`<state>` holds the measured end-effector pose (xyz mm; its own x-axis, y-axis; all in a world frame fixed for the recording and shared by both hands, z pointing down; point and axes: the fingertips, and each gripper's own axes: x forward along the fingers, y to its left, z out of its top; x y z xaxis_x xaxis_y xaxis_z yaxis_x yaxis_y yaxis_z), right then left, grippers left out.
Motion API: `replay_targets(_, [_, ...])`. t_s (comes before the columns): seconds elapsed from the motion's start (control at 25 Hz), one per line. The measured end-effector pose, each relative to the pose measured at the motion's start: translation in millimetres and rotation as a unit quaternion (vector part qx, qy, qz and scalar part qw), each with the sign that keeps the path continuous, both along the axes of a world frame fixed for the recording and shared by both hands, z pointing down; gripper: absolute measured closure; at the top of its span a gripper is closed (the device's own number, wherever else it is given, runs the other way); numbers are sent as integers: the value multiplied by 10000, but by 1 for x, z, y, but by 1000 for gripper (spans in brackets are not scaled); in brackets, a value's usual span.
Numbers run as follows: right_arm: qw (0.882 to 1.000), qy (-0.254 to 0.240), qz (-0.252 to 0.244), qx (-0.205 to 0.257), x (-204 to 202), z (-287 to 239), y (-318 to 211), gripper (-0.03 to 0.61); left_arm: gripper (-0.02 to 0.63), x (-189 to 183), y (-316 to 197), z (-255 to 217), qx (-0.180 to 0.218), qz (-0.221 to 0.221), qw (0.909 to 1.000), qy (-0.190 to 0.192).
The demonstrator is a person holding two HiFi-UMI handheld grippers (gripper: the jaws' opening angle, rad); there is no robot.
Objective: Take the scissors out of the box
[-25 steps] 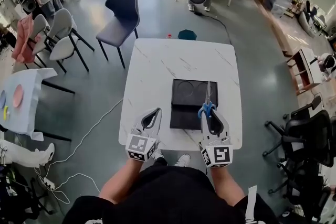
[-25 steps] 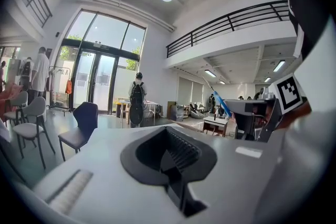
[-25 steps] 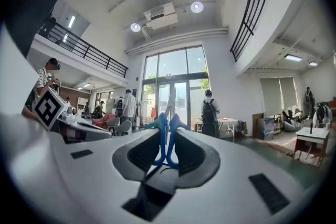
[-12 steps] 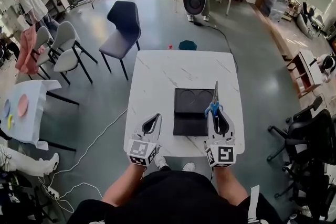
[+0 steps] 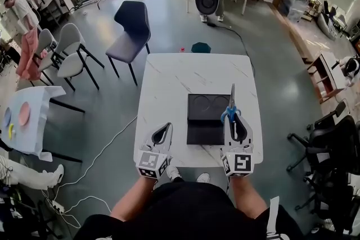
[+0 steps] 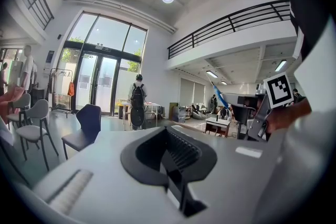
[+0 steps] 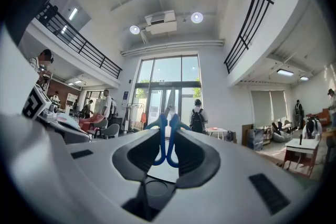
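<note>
The right gripper's (image 7: 168, 150) jaws are clamped on the blue loop handles of the steel-bladed scissors (image 5: 230, 105). In the head view the blades point to 12 o'clock, across the 3 o'clock edge of the flat black rectangular box (image 5: 205, 118). The left gripper's (image 6: 171, 148) jaws are pressed together with nothing between them. That gripper is at 8 o'clock of the box, over the near edge of the white marble-patterned desk (image 5: 185, 73).

1. Grippers: two, the left gripper (image 5: 165, 127) and the right gripper (image 5: 233, 118).
2. Scissors (image 5: 231, 99): just one pair, blue handles.
3. Black box (image 5: 205, 121): one.
4. White marble table (image 5: 169, 81): one.
5. Dark chair (image 5: 130, 28): one behind the table.
</note>
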<state>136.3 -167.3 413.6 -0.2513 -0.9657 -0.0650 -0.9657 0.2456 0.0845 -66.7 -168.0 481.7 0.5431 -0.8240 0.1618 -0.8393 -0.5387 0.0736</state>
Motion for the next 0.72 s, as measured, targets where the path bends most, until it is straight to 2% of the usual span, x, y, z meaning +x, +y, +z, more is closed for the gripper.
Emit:
replay_targets(0.48, [10000, -23, 40, -51, 6, 3, -5, 494, 604, 5, -7, -11, 153, -20, 9999, -20])
replay_targets(0.72, [9999, -29, 61, -102, 7, 7, -8, 494, 604, 14, -10, -18, 226, 73, 9997, 109])
